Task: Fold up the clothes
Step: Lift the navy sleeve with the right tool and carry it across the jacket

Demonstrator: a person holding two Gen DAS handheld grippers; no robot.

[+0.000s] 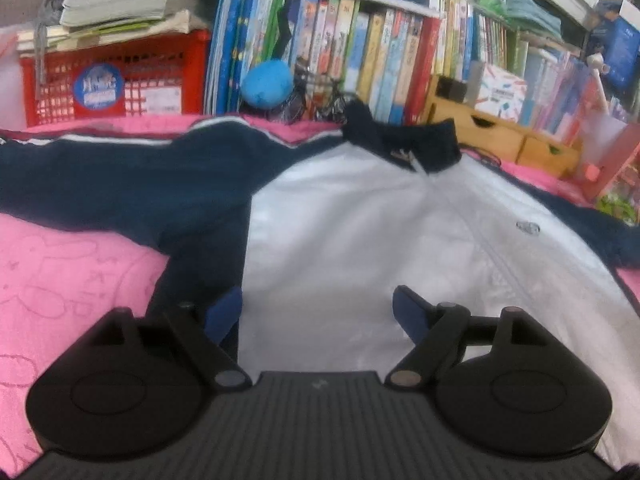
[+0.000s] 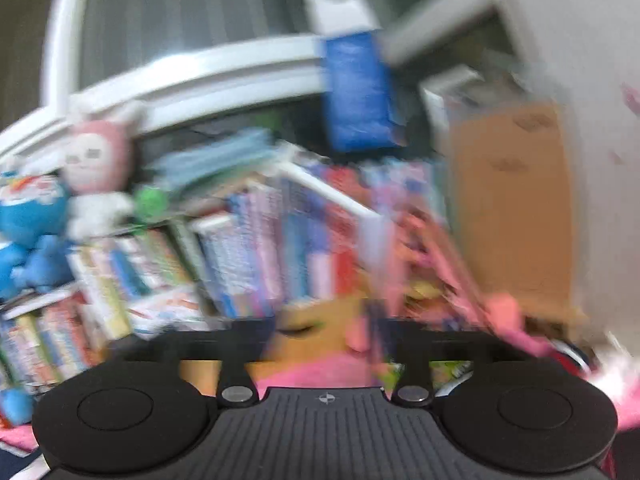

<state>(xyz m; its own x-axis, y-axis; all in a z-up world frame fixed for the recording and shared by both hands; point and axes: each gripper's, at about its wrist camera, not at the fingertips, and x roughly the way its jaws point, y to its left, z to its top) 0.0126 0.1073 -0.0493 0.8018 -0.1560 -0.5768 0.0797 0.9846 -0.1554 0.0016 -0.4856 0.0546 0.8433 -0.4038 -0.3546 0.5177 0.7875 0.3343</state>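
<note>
Left gripper (image 1: 318, 312) spread over jacket (image 1: 360, 232), red crate (image 1: 116, 80) holding papers

We're in a kid's bedrm: pink bedspread (image 1: 60, 280), packed bookshelves (image 1: 400, 48), plush toys (image 2: 32, 216) (window behind).

A: What is at the back?

B: Lots of books (image 1: 400, 52) standing in a row. Next to them is a red basket (image 1: 116, 80) with papers piled on top.

A: Any toys?

B: Yes. A blue ball (image 1: 267, 83) sits by the books. In the other view, a blue plush toy (image 2: 28, 216) sits beside a pink and white bunny (image 2: 98, 172).

A: And underneath?

B: A pink blanket (image 1: 60, 280). There are small wooden drawers (image 1: 504, 136) too.
</note>
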